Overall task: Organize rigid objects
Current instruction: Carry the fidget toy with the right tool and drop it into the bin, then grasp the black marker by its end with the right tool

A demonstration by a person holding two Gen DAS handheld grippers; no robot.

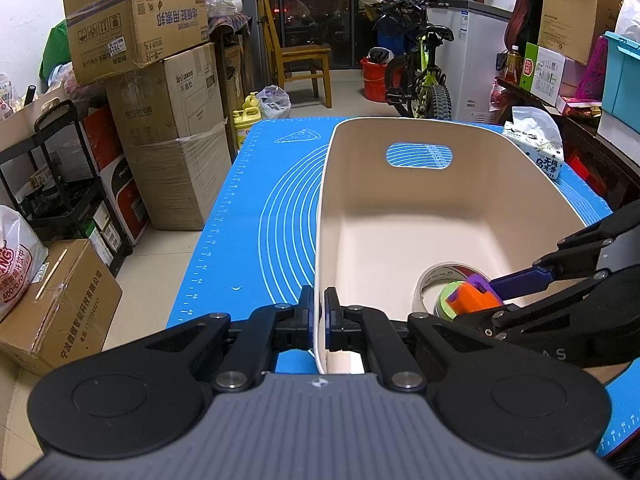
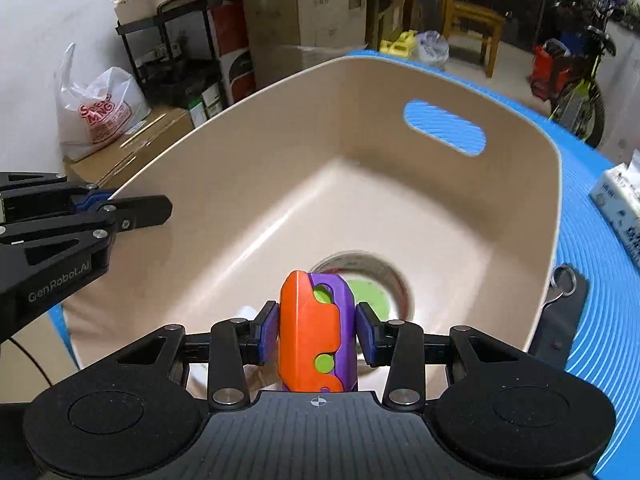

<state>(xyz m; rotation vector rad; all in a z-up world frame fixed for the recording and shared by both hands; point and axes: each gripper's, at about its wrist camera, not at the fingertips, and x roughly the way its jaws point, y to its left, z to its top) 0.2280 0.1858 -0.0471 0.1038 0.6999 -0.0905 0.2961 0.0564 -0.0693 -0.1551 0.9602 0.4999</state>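
Observation:
A beige plastic bin (image 1: 440, 208) with a handle slot stands on the blue mat (image 1: 256, 216). My left gripper (image 1: 319, 320) is shut on the bin's near left rim; it also shows in the right wrist view (image 2: 132, 212). My right gripper (image 2: 317, 330) is shut on an orange and purple toy (image 2: 316, 332) with green dots and holds it upright inside the bin (image 2: 360, 184), above a roll of clear tape (image 2: 384, 276) and a green roll (image 2: 368, 292) on the bin's floor. In the left wrist view the toy (image 1: 476, 296) sits over the tape (image 1: 436, 280).
A tissue pack (image 1: 536, 144) lies on the mat at the far right. A black object with a key ring (image 2: 564, 284) lies right of the bin. Stacked cardboard boxes (image 1: 160, 120), a black shelf, a chair and a bicycle (image 1: 420, 72) stand around the table.

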